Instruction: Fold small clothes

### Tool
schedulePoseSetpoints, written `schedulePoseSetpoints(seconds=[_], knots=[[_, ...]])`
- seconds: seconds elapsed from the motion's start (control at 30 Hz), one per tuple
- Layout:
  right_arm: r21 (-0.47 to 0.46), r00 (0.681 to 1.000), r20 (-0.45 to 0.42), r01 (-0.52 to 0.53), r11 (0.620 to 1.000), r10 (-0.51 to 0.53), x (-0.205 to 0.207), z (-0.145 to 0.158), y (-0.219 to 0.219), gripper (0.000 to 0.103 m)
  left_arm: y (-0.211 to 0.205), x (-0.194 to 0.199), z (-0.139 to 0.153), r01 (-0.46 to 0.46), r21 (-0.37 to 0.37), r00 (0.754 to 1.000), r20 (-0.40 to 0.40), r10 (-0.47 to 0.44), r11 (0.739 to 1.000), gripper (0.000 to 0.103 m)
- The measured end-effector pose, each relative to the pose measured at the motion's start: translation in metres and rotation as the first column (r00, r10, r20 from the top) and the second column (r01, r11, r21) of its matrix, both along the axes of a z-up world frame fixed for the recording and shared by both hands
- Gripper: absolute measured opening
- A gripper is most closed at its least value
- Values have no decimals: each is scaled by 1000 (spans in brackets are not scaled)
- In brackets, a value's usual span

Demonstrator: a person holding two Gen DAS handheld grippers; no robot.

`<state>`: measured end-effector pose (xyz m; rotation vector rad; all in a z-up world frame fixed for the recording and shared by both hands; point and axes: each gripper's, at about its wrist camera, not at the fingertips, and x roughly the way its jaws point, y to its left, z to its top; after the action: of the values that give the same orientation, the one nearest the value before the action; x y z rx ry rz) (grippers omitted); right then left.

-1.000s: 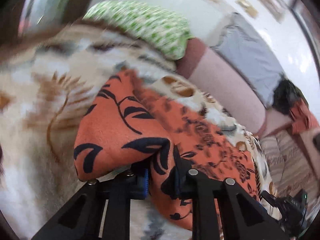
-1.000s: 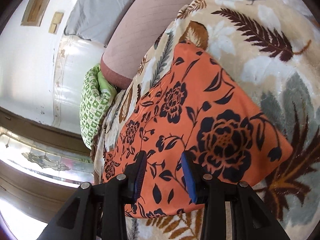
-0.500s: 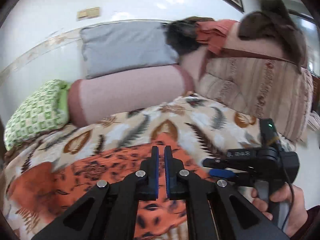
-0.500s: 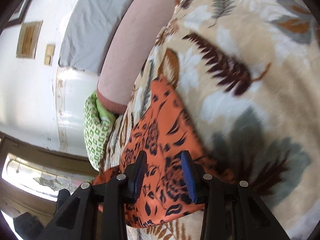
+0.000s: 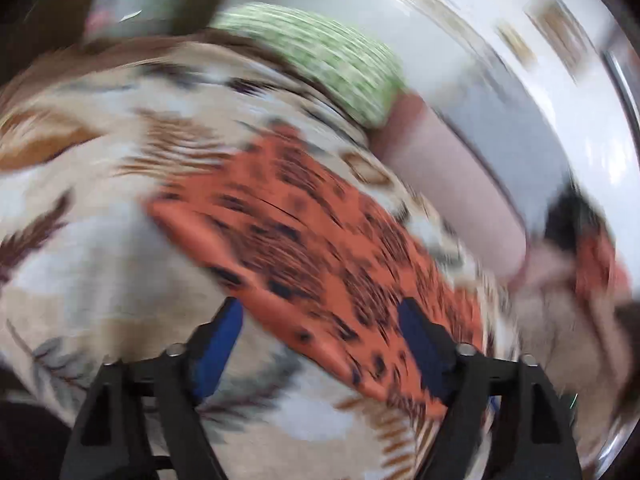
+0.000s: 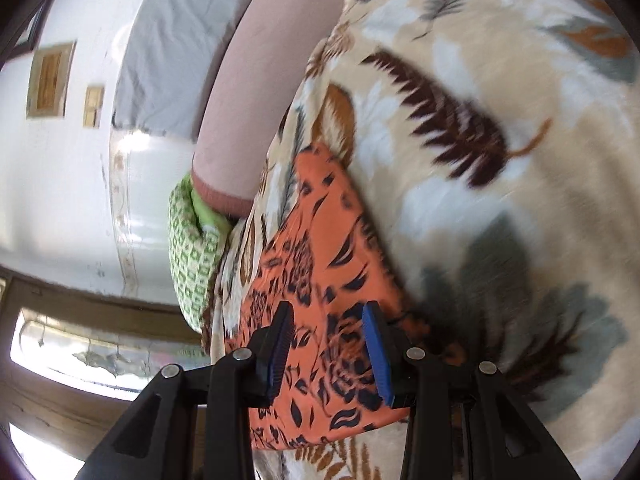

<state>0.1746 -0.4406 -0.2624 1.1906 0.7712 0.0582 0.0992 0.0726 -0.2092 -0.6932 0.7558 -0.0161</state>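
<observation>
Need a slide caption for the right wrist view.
Right hand-held gripper open over the folded orange floral cloth lying on the leaf-print blanket, pillows along the wall behind.

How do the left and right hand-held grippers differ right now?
The left hand-held gripper has its jaws spread wide; the right hand-held gripper has a narrower gap. The left view is heavily motion-blurred; the right view is fairly sharp. The left frames a long edge of the orange floral cloth; the right sits over its near end. Both are open, gripping nothing.
</observation>
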Motion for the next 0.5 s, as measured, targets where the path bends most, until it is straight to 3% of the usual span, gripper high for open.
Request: schedulePoseSetpoints(seconds=[0.17, 0.33, 0.5], knots=[[-56, 999, -3, -37, 998, 37, 1, 4, 19, 39, 30, 9, -28, -70, -168, 997, -50, 63, 983, 83], [-98, 999, -13, -31, 995, 30, -2, 6, 27, 39, 30, 29, -49, -41, -261, 997, -76, 21, 965, 83], [-155, 999, -17, -34, 987, 32, 2, 8, 42, 39, 35, 44, -54, -44, -278, 999, -21, 40, 959, 83]])
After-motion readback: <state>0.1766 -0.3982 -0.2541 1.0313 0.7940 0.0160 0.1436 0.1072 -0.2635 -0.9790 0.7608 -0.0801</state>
